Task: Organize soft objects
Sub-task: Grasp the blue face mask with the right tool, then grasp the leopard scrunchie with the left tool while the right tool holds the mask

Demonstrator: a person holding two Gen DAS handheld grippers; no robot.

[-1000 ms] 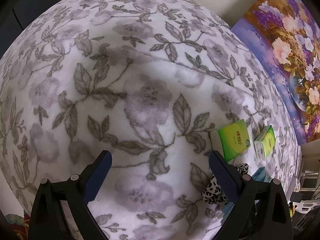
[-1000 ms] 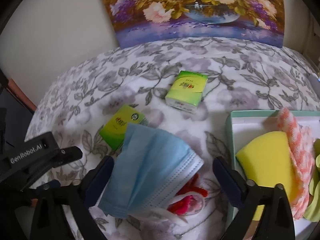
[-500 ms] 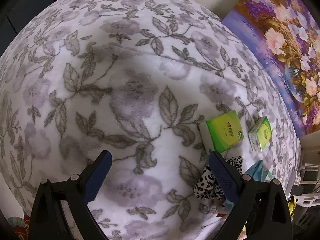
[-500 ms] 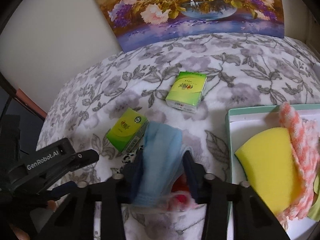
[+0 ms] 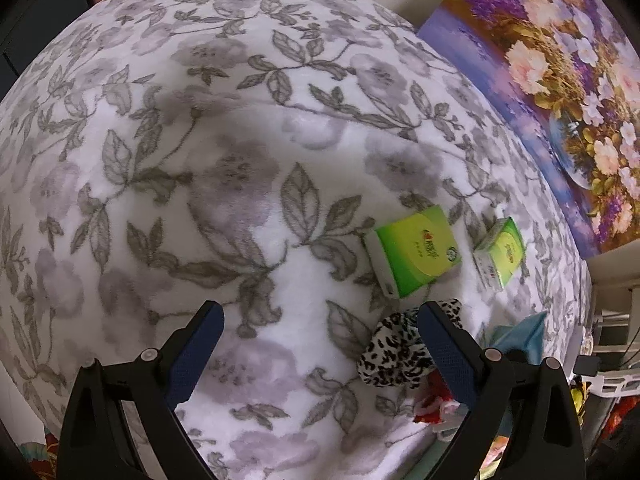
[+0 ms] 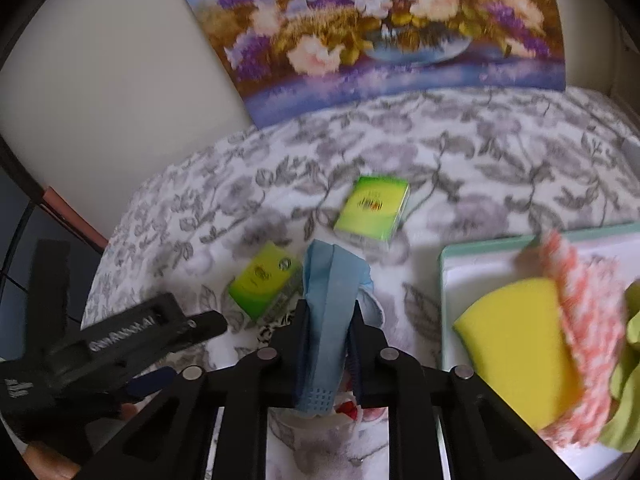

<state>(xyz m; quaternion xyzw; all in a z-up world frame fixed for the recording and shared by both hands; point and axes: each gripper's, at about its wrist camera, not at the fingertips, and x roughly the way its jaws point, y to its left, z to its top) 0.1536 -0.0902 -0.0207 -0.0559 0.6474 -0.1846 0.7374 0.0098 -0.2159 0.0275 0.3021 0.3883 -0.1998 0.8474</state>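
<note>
My right gripper (image 6: pixel 329 312) is shut on a blue face mask (image 6: pixel 332 300), pinched between its jaws and lifted off the floral blanket (image 6: pixel 480 168). To its right a pale green tray (image 6: pixel 448 264) holds a yellow sponge (image 6: pixel 516 344), an orange-white cloth (image 6: pixel 580 320) and a green cloth (image 6: pixel 628 380). My left gripper (image 5: pixel 320 320) is open and empty above the blanket, left of a leopard-print scrunchie (image 5: pixel 392 352) and a red-white soft item (image 5: pixel 432 400). Part of the mask shows in the left wrist view (image 5: pixel 520 336).
Two green tissue packs (image 6: pixel 374 210) (image 6: pixel 266 282) lie on the blanket, also in the left wrist view (image 5: pixel 416 250) (image 5: pixel 500 252). A flower painting (image 6: pixel 380 28) leans on the wall at the back. The left gripper's body (image 6: pixel 112 344) sits left of my right gripper.
My right gripper closed on the blue mask and raised it. The left gripper drifted slightly, bringing the scrunchie and red item more into view.
</note>
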